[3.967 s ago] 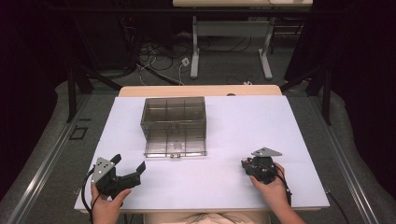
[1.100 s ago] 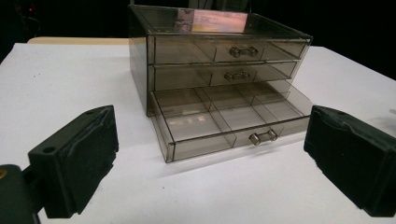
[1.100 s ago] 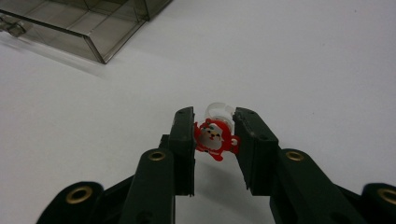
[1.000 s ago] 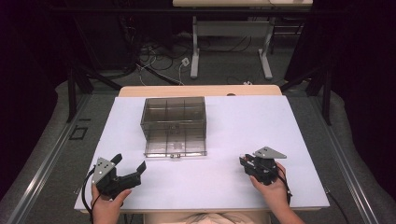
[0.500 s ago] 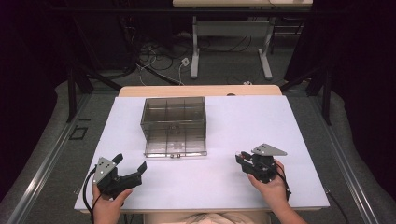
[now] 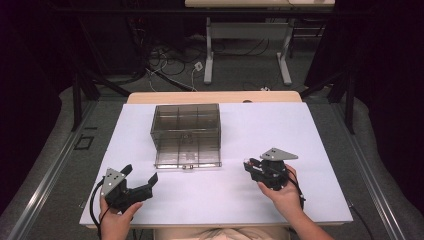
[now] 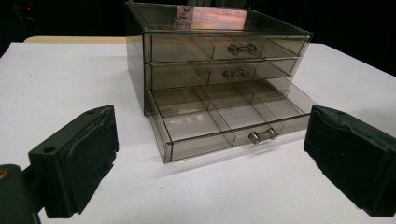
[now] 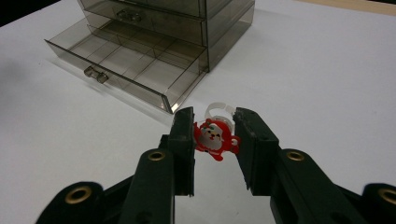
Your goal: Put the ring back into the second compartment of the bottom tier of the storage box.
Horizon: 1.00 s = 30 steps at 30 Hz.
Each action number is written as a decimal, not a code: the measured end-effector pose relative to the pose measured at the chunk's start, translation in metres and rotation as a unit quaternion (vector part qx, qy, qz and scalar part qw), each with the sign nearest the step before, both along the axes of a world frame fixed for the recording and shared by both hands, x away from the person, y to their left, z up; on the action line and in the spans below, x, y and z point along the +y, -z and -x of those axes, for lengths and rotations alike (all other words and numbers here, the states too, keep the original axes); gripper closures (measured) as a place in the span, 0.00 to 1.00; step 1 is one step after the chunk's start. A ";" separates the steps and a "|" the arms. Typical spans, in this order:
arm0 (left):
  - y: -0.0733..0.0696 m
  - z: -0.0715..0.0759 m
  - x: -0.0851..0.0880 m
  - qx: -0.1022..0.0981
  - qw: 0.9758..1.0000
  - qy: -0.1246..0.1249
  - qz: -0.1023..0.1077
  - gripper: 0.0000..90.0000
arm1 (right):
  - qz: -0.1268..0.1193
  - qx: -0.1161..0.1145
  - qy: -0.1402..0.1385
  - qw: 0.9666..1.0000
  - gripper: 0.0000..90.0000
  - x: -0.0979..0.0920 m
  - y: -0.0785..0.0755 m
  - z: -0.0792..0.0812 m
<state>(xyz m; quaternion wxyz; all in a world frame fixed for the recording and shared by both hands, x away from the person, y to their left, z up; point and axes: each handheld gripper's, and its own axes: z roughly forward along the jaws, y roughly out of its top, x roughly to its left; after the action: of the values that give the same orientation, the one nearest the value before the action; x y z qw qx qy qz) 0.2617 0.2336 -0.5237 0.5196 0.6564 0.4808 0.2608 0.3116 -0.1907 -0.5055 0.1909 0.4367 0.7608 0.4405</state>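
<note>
Red toy ring [image 8: 215, 137], band half-hidden

Two bare hands and forearms enter from the bottom edge, with no sleeves in sight. Each holds a black two-jaw gripper. The left gripper [image 6: 139, 184] has a small grey three-cornered plate on top and a black cable looping from its rear. The right gripper [image 6: 248, 165] carries a larger grey three-cornered plate, and a dark cable, hard to trace, seems to run along the wrist. Up close, its black jaw arms show brass-coloured round rivets or bushings at the joints. The left gripper's jaws end in blocky black pads [image 7: 79, 158] with small round holes.
</note>
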 end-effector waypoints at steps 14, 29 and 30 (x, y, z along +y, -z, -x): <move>0.000 0.000 0.000 0.000 1.000 0.000 0.001 0.04 | 0.017 0.005 -0.024 1.000 0.76 0.016 -0.007 -0.011; 0.000 0.000 0.001 0.000 1.000 -0.001 0.002 0.04 | 0.032 -0.005 -0.044 0.999 0.76 0.039 -0.013 -0.022; 0.000 0.000 0.001 0.000 1.000 -0.001 0.003 0.04 | 0.031 -0.003 -0.045 0.998 0.76 0.041 -0.014 -0.024</move>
<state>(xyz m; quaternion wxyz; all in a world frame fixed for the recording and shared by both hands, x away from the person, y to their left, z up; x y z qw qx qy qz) 0.2617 0.2342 -0.5235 0.5212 0.6542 0.4826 0.2597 0.3359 -0.1498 -0.4912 0.1869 0.3944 0.7924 0.4261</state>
